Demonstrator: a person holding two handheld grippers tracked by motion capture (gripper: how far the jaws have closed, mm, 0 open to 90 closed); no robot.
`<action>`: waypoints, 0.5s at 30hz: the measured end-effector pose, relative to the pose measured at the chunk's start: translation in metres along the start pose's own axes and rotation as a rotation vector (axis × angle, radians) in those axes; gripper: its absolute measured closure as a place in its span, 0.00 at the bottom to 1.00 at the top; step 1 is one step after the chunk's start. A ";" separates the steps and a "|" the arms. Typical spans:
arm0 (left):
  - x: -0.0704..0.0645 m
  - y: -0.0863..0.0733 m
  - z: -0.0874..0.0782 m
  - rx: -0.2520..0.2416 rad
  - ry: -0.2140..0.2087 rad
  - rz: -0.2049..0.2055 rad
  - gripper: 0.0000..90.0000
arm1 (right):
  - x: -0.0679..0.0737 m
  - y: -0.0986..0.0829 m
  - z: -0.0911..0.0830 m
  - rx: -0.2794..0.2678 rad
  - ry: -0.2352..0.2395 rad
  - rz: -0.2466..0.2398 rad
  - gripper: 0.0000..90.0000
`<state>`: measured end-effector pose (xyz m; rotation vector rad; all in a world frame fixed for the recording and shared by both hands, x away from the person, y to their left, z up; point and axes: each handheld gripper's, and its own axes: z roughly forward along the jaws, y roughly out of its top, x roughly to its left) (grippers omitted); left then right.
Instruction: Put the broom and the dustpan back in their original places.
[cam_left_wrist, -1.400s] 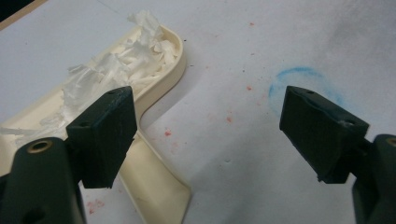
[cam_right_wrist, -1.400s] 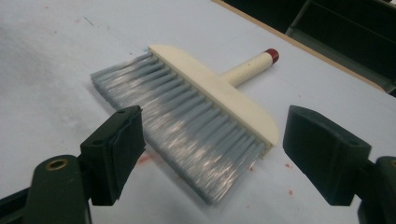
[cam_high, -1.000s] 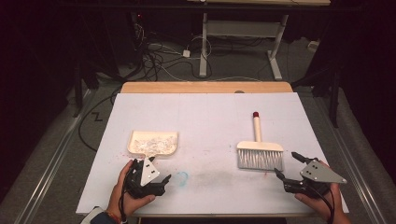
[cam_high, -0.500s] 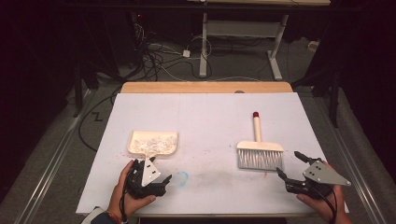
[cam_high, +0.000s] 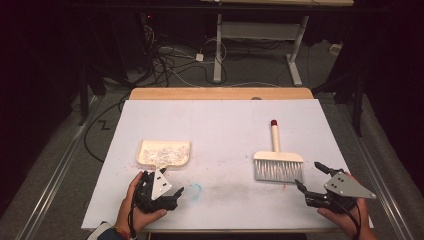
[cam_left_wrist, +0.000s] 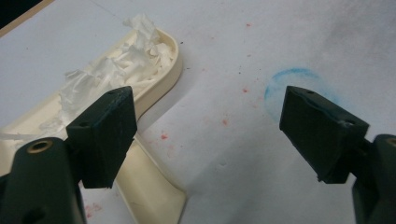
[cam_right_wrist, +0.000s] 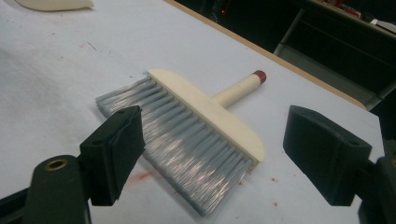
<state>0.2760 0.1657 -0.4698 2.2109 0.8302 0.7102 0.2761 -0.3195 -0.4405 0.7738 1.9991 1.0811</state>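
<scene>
My left tool (cam_high: 161, 192) gaping empty by cream dustpan (cam_left_wrist: 144, 100) of crumpled white scraps (cam_left_wrist: 112, 70), right tool (cam_high: 312, 180) wide, empty, near grey-bristled brush (cam_right_wrist: 196, 126)

Bright table, dark surroundings, soft focus

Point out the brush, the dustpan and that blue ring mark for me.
brush (cam_high: 278, 156): high view, cream head above the bristles.
dustpan (cam_high: 142, 156): high view, left rim.
blue ring mark (cam_left_wrist: 280, 80): left gripper view, its upper arc.
</scene>
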 end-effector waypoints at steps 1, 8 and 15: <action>0.000 0.000 0.000 0.000 0.000 0.000 0.20 | 0.000 0.000 0.000 -0.004 0.007 0.008 0.23; 0.001 0.001 0.001 0.002 0.001 -0.001 0.20 | 0.001 0.001 0.000 -0.004 0.011 0.003 0.23; 0.002 0.002 0.001 -0.005 -0.005 -0.004 0.20 | 0.002 -0.002 0.004 0.020 0.011 0.001 0.23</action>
